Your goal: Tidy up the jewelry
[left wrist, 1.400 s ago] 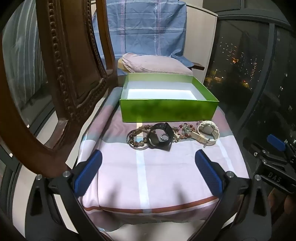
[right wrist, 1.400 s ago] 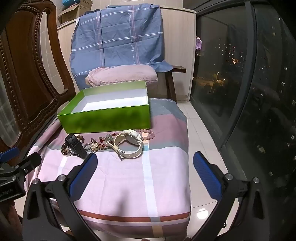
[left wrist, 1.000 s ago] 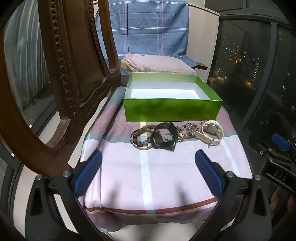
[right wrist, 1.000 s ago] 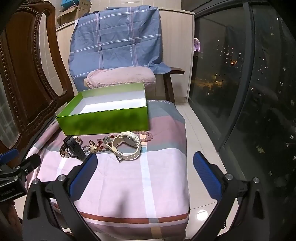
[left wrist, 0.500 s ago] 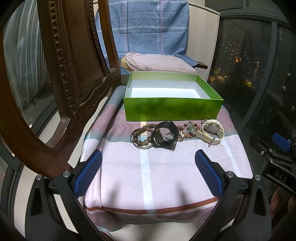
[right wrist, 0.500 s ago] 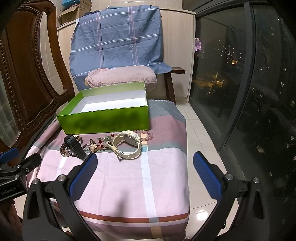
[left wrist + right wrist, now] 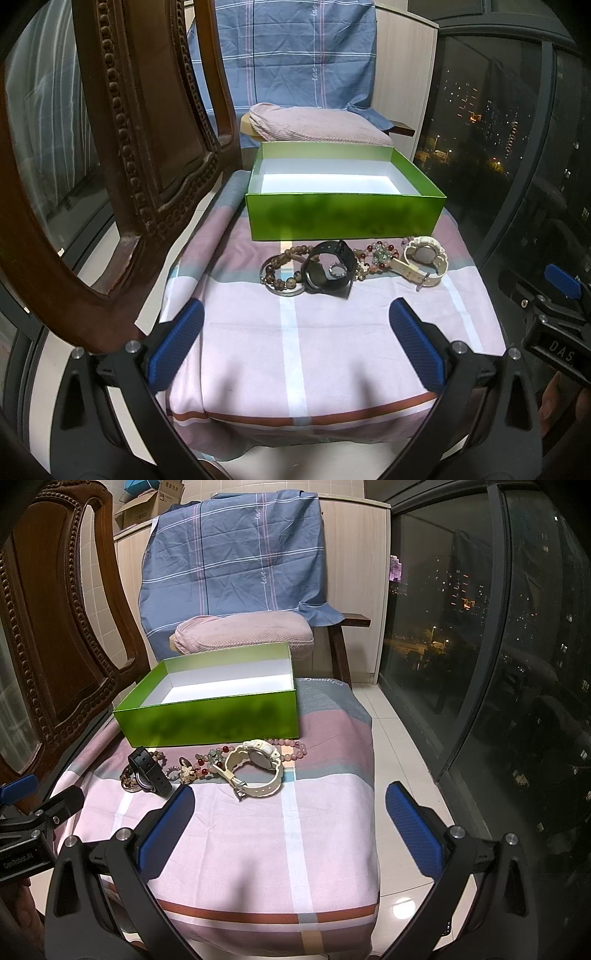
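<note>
An empty green box (image 7: 343,218) (image 7: 210,720) with a white inside stands at the back of a cloth-covered seat. In front of it lies a row of jewelry: a brown bead bracelet (image 7: 280,273), a black watch (image 7: 328,271) (image 7: 147,768), a multicoloured bead string (image 7: 376,256) (image 7: 210,762) and a cream watch (image 7: 424,262) (image 7: 258,768), with pink beads (image 7: 291,746) behind it. My left gripper (image 7: 295,339) hangs open near the seat's front edge, short of the jewelry. My right gripper (image 7: 284,823) is open too, holding nothing.
A carved wooden chair back (image 7: 122,155) (image 7: 55,627) rises close on the left. Behind the box sit a pink cushion (image 7: 317,127) and a draped blue plaid cloth (image 7: 236,561). Dark window glass (image 7: 517,646) runs along the right, over a tiled floor (image 7: 402,775).
Both views have shifted slightly, and the box and jewelry sit a little differently in frame. Both grippers stay open and nothing on the seat has moved.
</note>
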A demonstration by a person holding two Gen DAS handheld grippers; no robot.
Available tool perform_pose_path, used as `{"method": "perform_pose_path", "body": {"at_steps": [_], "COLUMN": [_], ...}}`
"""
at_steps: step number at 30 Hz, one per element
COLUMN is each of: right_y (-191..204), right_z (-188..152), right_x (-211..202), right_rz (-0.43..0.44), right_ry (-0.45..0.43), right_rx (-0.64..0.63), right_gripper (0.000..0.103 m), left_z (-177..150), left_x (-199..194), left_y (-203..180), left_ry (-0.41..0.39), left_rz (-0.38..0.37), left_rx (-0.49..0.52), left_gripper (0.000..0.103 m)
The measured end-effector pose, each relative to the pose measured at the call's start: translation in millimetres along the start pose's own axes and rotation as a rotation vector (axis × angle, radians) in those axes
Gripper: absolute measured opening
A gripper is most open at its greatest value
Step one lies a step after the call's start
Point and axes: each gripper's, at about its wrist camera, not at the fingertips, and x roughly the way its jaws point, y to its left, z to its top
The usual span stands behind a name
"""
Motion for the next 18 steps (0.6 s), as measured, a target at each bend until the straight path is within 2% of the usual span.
{"method": "perform_pose_path", "body": {"at_steps": [18], "right_y": [0.0], "right_z": [0.1], "right_x": [0.7], "right_rz": [0.001], "right_ry": [0.001], "right_rx": [0.002], "right_gripper": [0.100], "left_z": [-1.0], "left_x": [2.2], "left_y": [-2.3], "left_ry": [0.003], "left_rz": [0.002], "left_rx": [-0.001], "left_gripper": [0.099]}}
